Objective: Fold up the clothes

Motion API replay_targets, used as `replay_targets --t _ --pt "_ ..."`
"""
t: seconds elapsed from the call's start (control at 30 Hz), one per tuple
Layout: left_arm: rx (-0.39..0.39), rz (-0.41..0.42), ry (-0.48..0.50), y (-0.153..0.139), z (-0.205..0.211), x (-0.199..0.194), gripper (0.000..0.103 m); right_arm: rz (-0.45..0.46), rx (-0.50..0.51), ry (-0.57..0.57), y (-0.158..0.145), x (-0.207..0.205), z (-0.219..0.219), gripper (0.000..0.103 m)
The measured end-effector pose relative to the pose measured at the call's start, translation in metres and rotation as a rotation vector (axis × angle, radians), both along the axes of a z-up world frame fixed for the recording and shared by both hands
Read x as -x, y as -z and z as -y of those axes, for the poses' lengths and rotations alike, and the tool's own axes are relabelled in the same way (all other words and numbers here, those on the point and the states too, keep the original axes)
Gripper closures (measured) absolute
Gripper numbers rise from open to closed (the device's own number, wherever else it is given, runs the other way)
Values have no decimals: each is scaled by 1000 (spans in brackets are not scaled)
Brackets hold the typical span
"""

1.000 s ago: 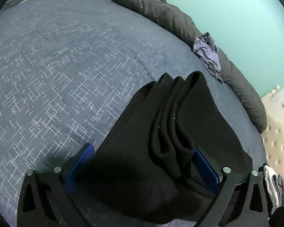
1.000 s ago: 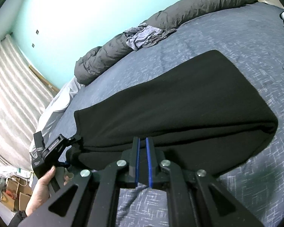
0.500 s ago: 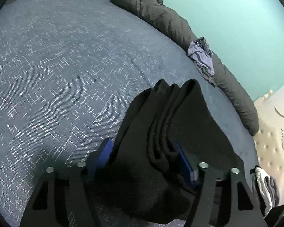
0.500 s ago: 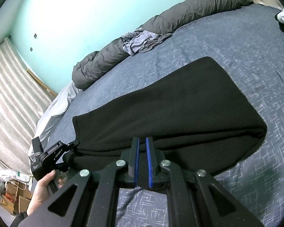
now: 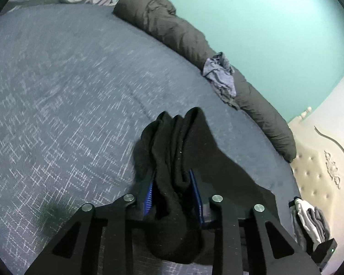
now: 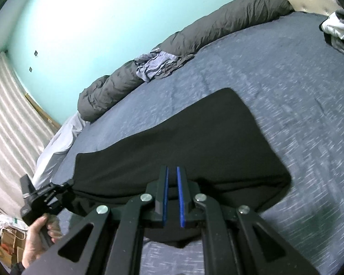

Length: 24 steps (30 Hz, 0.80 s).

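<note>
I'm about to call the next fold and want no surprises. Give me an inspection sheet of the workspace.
Surface: blue patterned bedspread, flat.
Job's things: black garment, folded over, one edge lifted off the bed.
Clutter: crumpled lilac-grey cloth on a rolled grey duvet; stacked white and grey clothes at the bed's corner.
Grippers: left hand-held gripper clamps the bunched garment edge; right hand-held gripper has its jaws nearly together on the near edge.
Cables: nothing seen.
Surroundings: teal wall, curtain, tufted headboard, boxes on the floor.
</note>
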<state>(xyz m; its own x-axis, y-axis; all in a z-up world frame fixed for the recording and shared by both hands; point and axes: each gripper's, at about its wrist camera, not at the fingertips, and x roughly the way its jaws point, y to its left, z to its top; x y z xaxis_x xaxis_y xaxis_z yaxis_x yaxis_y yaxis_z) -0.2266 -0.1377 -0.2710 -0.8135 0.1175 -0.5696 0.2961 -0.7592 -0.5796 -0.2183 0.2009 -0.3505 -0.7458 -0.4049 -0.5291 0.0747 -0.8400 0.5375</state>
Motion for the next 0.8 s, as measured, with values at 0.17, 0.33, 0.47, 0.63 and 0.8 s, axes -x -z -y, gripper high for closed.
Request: replay_targets --t 0.17,0.33,0.47,0.63,0.8 --pt "36 -38 13 -20 -11 -3 80 -9 -24 25 2 -5 -26 95" --pt "108 -81 41 -46 -34 -3 84 -9 0 71 5 -11 -57 95" --pt "137 -59 29 -46 -43 -2 83 -8 14 83 7 -12 -71 95" --pt "63 21 -44 -19 -18 -6 76 17 65 92 11 -8 -79 95" --pt "-6 69 -93 3 4 -17 46 11 75 73 8 -5 -70 95"
